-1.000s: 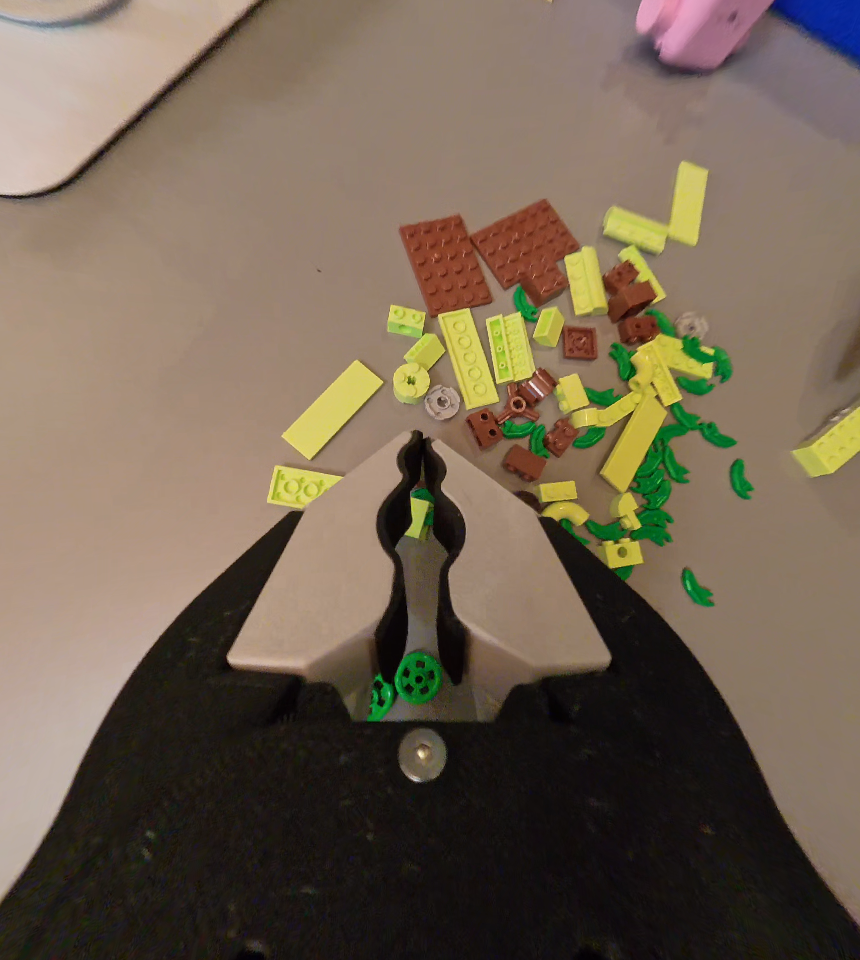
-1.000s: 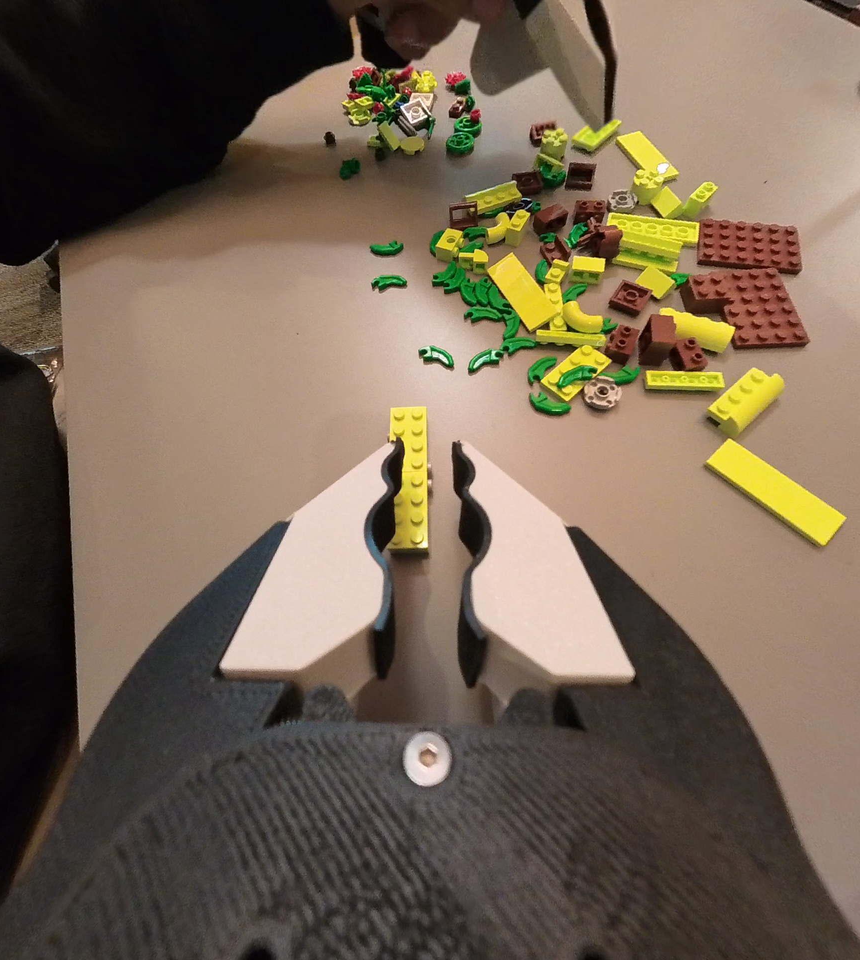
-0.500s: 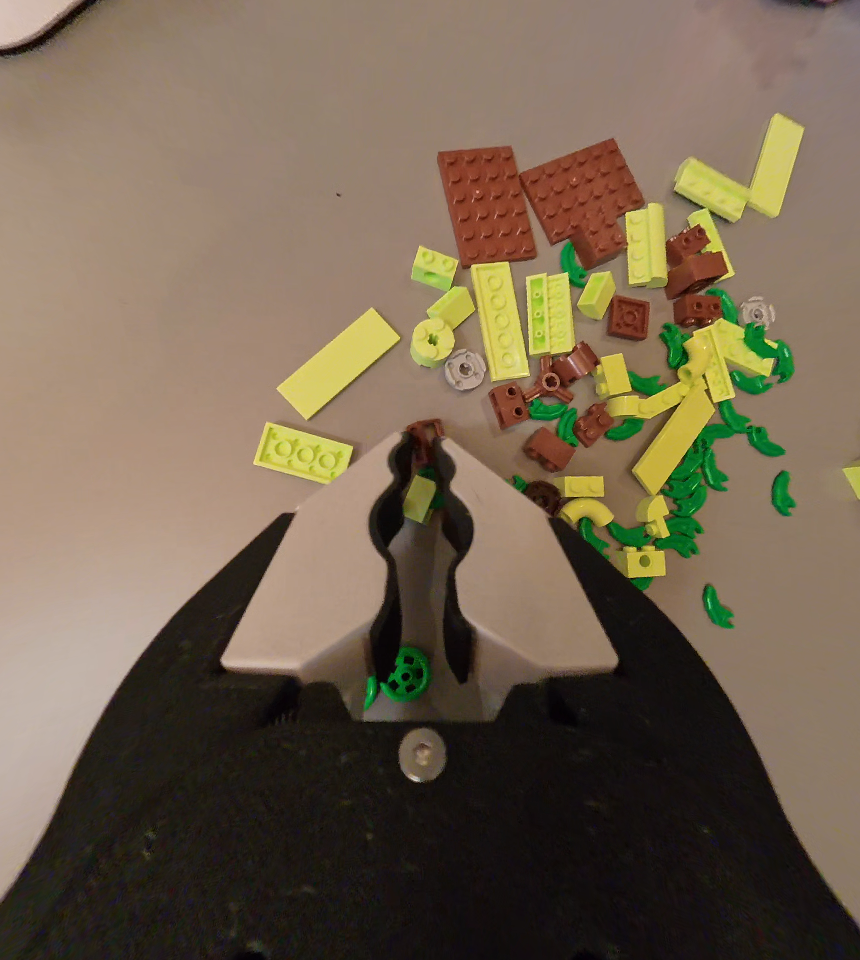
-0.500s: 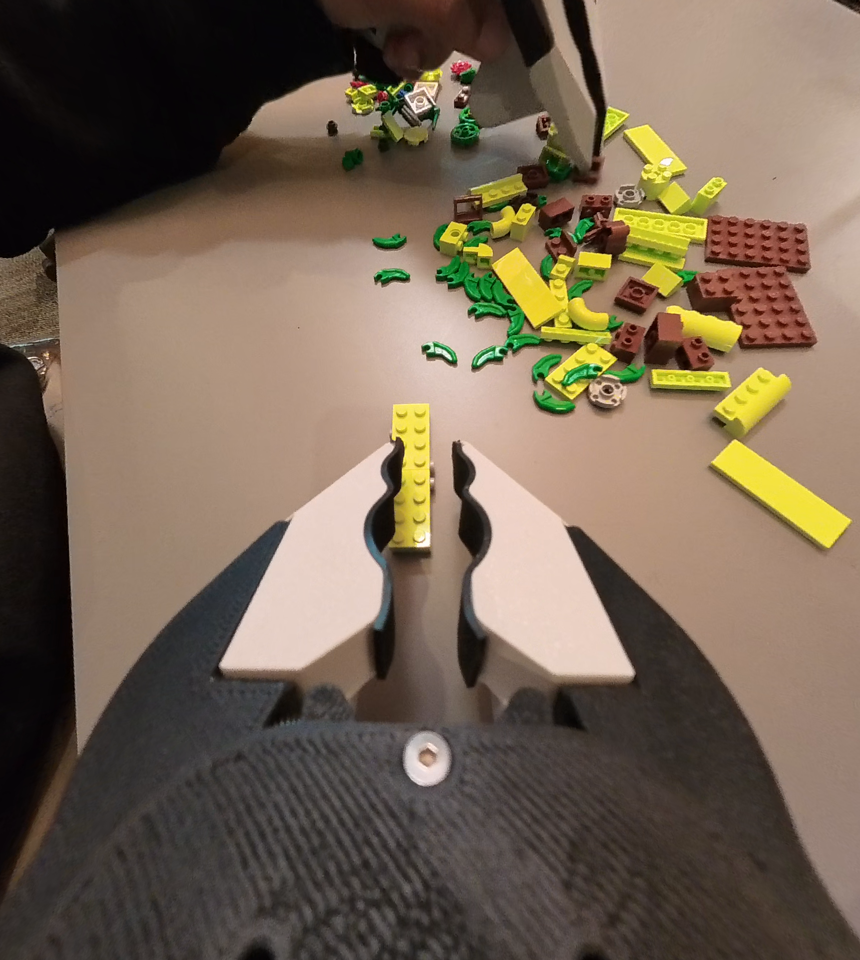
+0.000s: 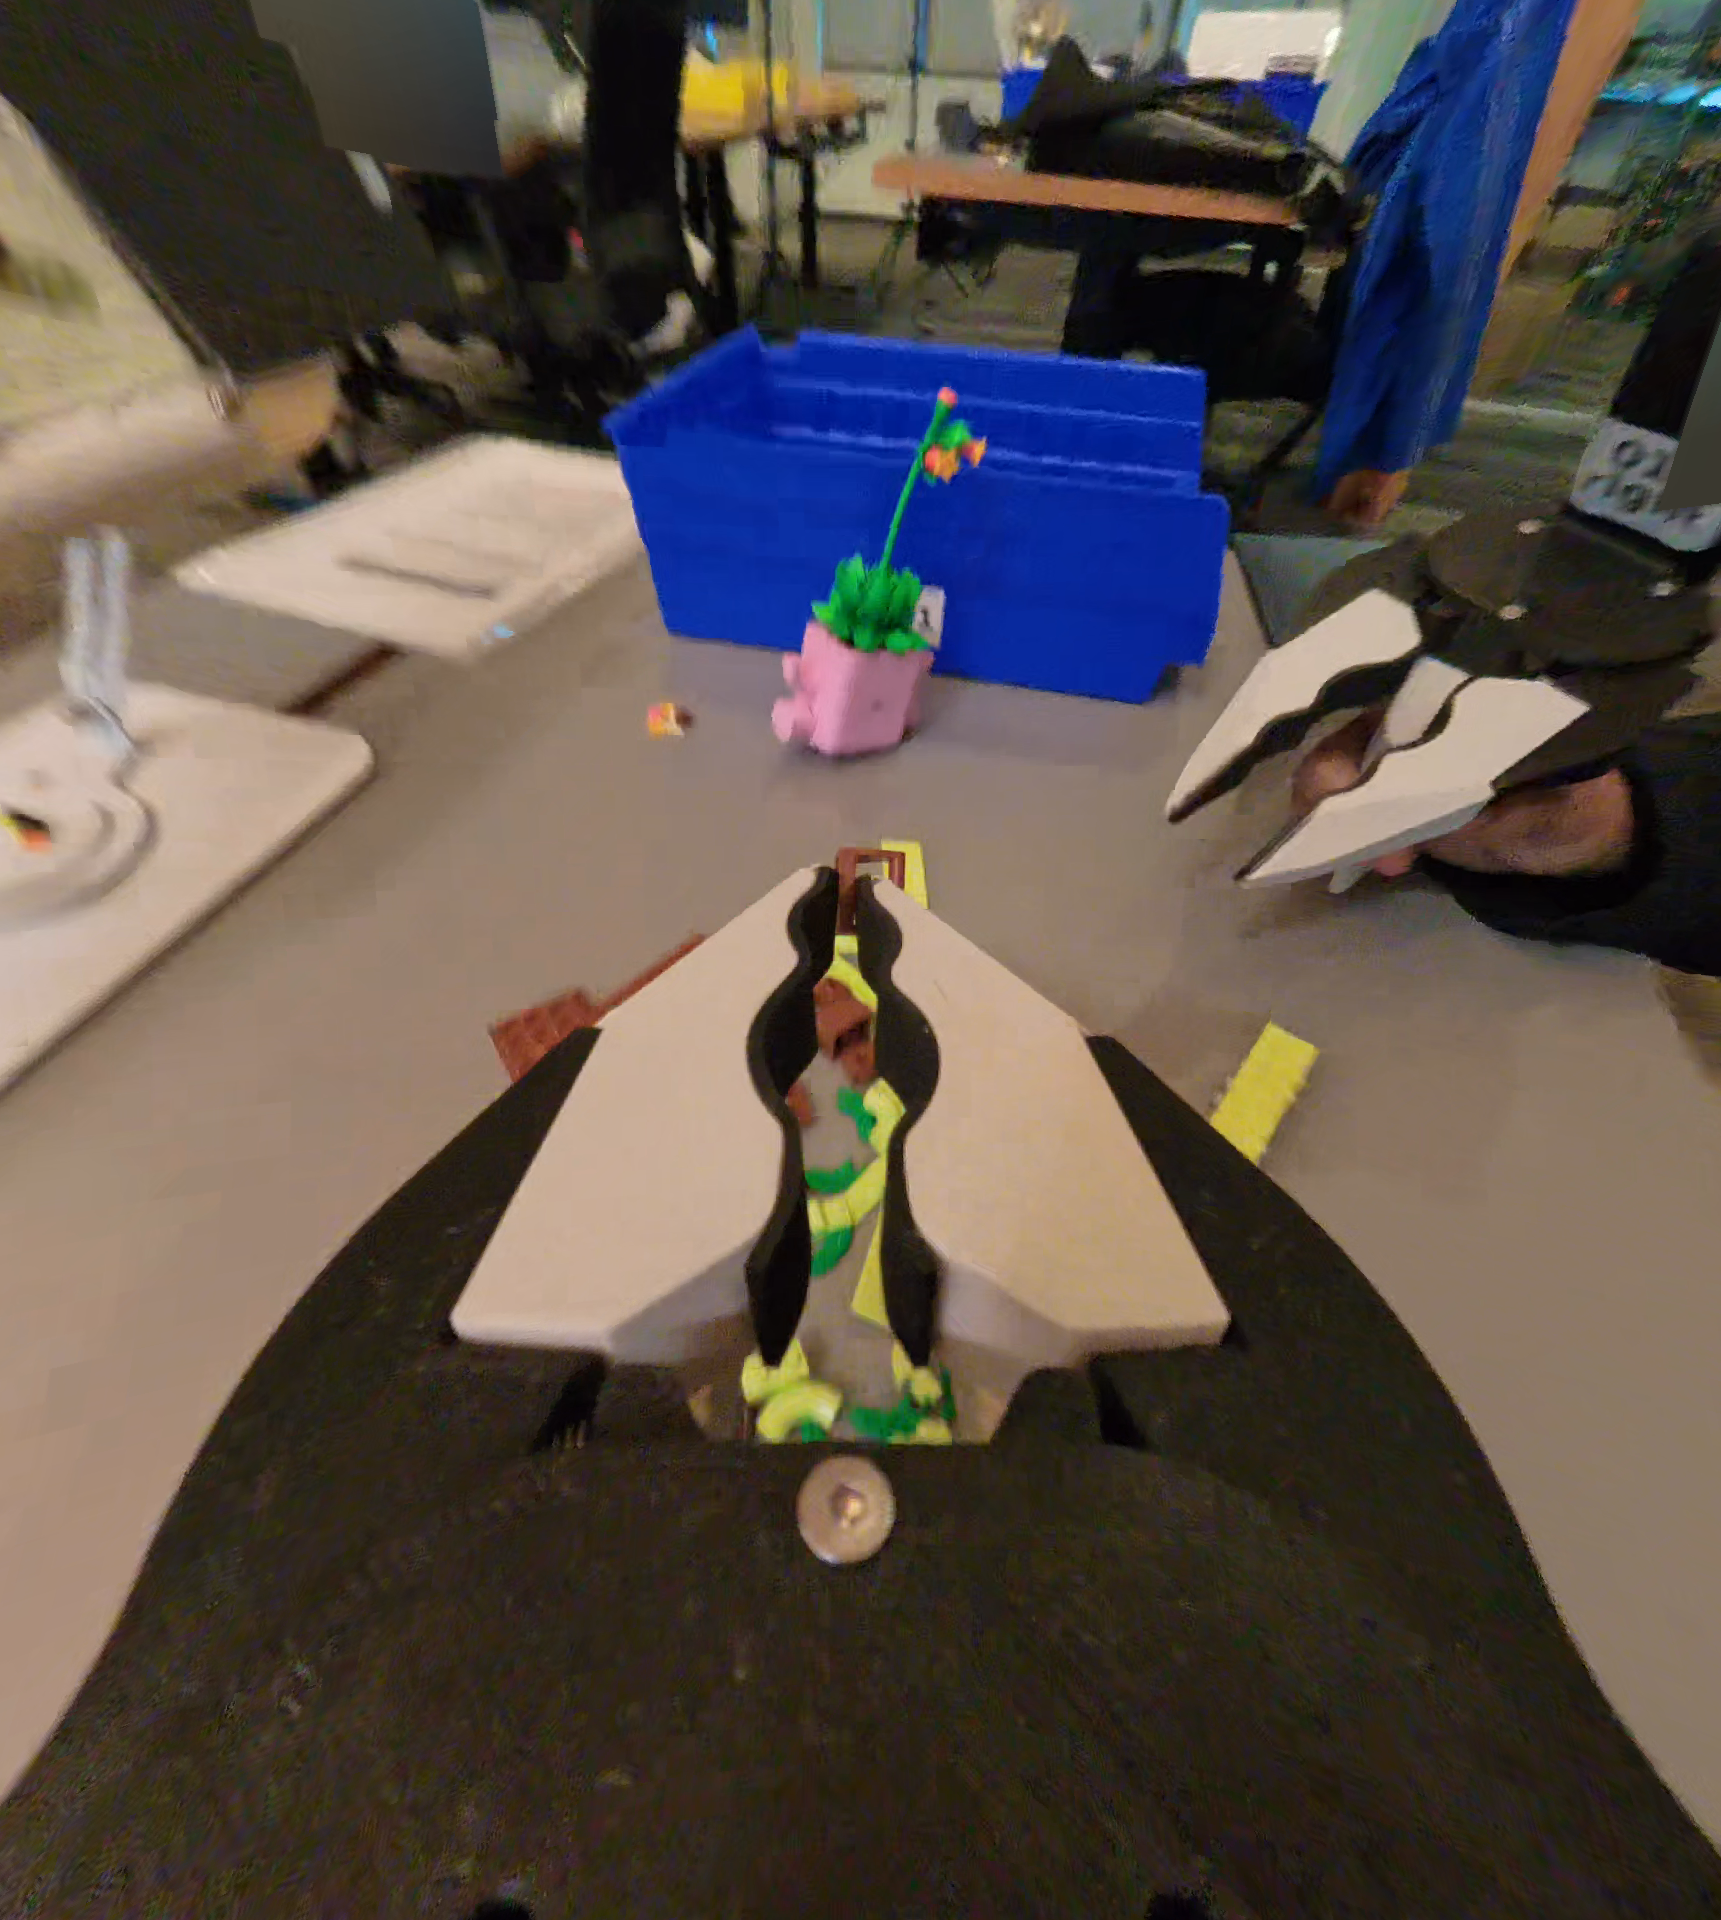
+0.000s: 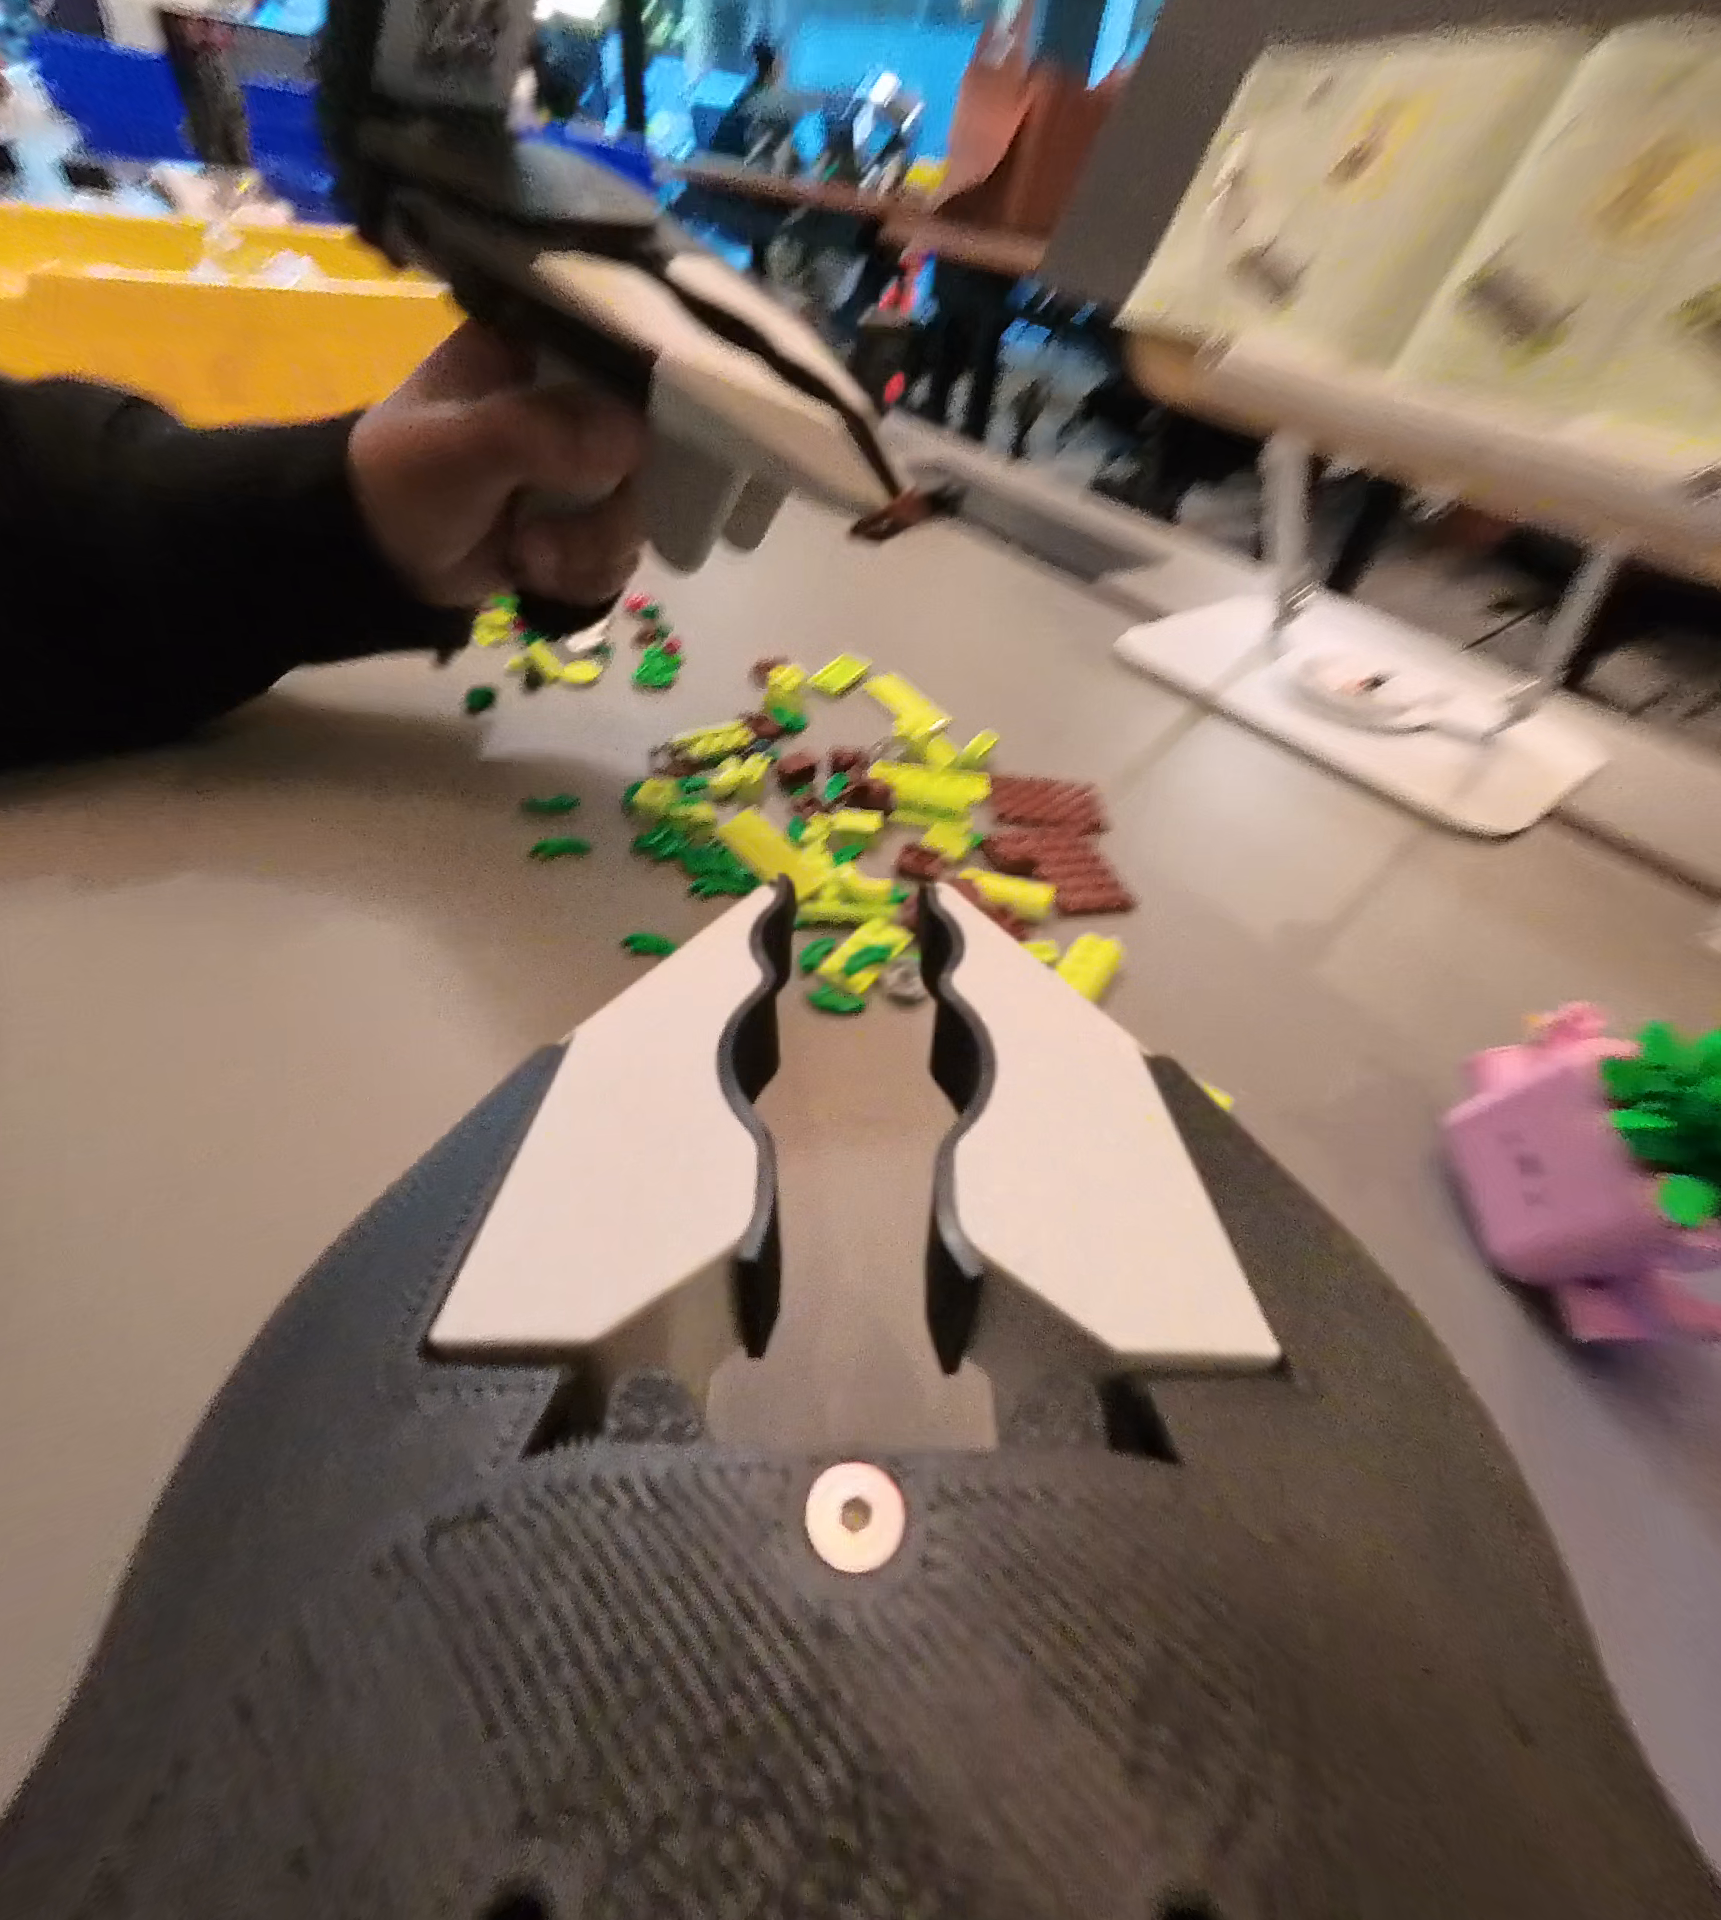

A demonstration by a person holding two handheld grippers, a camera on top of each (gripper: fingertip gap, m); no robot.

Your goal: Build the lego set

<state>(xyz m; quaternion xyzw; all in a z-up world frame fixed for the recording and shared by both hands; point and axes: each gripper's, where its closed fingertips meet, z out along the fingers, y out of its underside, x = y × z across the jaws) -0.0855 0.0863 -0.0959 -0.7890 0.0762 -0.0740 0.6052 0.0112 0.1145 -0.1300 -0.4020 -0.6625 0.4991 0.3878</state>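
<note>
**A:** Lego pieces (image 6: 835, 821), where are they rel. to the tools?

**B:** Loose heap on the grey table (image 5: 212, 1195), ahead of the right gripper (image 6: 851, 914) and under/behind the left gripper (image 5: 856, 883). Lime bricks, green leaf bits and brown plates (image 6: 1053, 831), the plates on the heap's far right side in the right wrist view. Finished pink pot (image 5: 851, 696) w/ green plant stands apart, in front of a blue bin (image 5: 939, 540).

**A:** Left tool state?

**B:** Tips pressed together, pinching a small brown frame piece (image 5: 871, 868) at the very tip. Lifted off the table; the piece sticks out past the tips.

**A:** Right tool?

**B:** Fingers spread, nothing between them. Blurred frame, so fine detail is unreadable.

**A:** Relation the next move hangs on?

**B:** Judgement only: the brown piece sits up and to the left of the right gripper, w/ the left tool's long axis angled down toward the heap. Left tool already has the part; the right is nearer the plates, so prob. it picks the mating part. Exact mating part: can't tell.
</note>
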